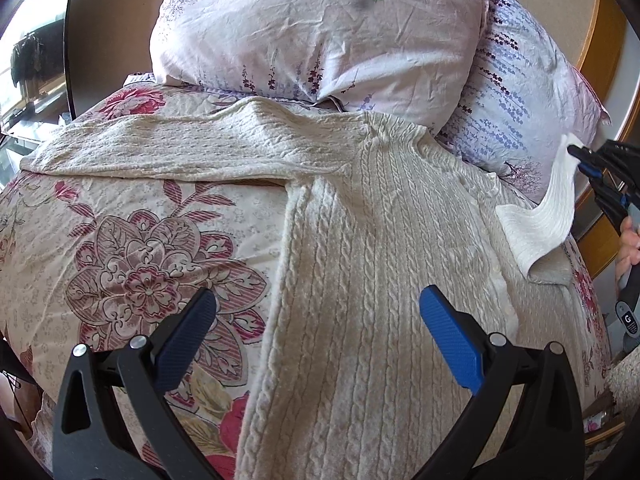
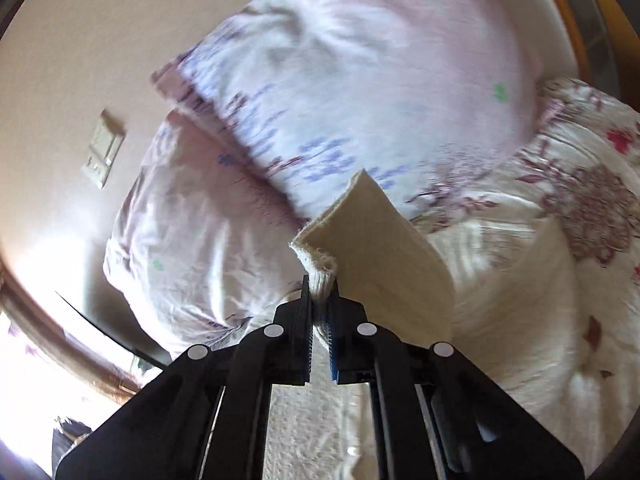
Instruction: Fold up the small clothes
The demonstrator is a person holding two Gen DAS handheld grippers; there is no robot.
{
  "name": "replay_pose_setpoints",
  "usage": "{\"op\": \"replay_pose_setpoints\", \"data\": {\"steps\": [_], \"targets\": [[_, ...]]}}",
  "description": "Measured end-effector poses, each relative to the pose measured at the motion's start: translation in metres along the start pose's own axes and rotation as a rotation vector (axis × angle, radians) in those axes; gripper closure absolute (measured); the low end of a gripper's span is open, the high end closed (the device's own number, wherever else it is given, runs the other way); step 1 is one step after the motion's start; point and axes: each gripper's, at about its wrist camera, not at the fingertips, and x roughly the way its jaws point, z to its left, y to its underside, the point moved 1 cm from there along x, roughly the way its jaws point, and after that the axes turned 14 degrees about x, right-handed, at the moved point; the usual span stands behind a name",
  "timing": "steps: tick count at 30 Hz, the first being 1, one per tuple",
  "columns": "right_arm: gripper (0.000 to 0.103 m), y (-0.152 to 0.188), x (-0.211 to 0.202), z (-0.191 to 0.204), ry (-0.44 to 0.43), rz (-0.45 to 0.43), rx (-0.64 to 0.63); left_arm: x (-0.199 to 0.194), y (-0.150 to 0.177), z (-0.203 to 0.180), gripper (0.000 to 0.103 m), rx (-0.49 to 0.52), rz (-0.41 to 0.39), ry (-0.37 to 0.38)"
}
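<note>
Cream sweater (image 1: pixel 360 280): cable-knit, spread flat on floral bedspread (image 1: pixel 120 248), one sleeve stretched out to the left side.
Left gripper (image 1: pixel 318 320): jaws wide apart, hovering over sweater body, touching nothing.
Right gripper (image 2: pixel 320 304): jaws pinched together on sleeve cuff (image 2: pixel 320 276), cuff lifted off the bed.
Sleeve cuff seen from left wrist (image 1: pixel 560 184): raised at sweater's right edge, near pillows (image 1: pixel 320 28).
Right wrist view: blurred.
</note>
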Motion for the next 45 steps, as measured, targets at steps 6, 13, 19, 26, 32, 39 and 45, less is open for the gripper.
{"op": "replay_pose_setpoints", "data": {"steps": [6, 13, 19, 26, 32, 39, 45], "targets": [[0.097, 0.072, 0.076, 0.061, 0.017, 0.143, -0.168, -0.008, 0.000, 0.023, 0.002, -0.024, -0.013, -0.016], [0.097, 0.141, 0.134, 0.074, 0.106, 0.294, -0.277, -0.018, 0.004, 0.054, 0.002, -0.074, -0.012, -0.055], [0.071, 0.166, 0.134, 0.055, 0.131, 0.487, -0.288, -0.018, 0.000, 0.065, 0.002, -0.094, -0.019, -0.053], [0.058, 0.068, 0.027, -0.030, 0.084, 0.273, 0.107, 0.002, -0.015, 0.038, 0.002, -0.045, -0.016, 0.030], [0.056, 0.025, -0.067, -0.155, 0.097, 0.046, 0.578, 0.019, -0.027, 0.001, 0.002, 0.057, -0.003, 0.090], [0.050, 0.024, -0.058, -0.193, -0.046, 0.051, 0.746, 0.029, -0.031, -0.010, 0.002, 0.052, 0.015, 0.116], [0.048, 0.028, -0.068, -0.203, 0.030, 0.060, 0.817, 0.026, -0.027, -0.005, 0.002, 0.032, 0.019, 0.097]]}}
